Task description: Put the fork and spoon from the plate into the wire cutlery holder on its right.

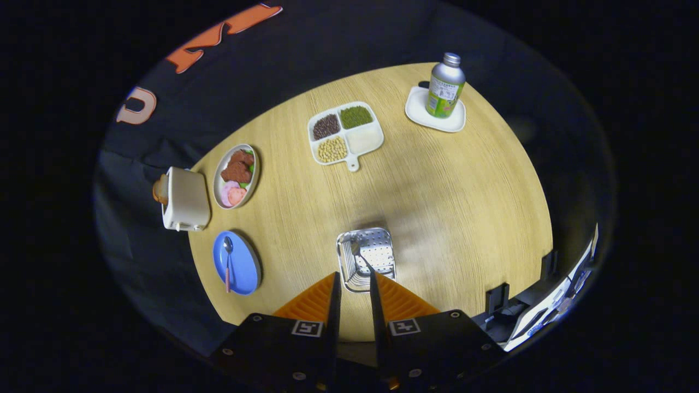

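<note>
Hovering tongs point(354, 284) gape above wooden table point(448, 207).

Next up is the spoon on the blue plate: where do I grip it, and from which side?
Grip the spoon mid-handle, from above, claw fingers straddling the handle crosswise. It lies flat on the blue plate, bowl toward the toaster, so the thin handle offers the only purchase.

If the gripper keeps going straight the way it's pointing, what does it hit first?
Most likely the wire cutlery holder, which sits just ahead of the gripper, its fingers slightly apart. A fork already seems to lean inside the holder, though depth is hard to judge.
</note>
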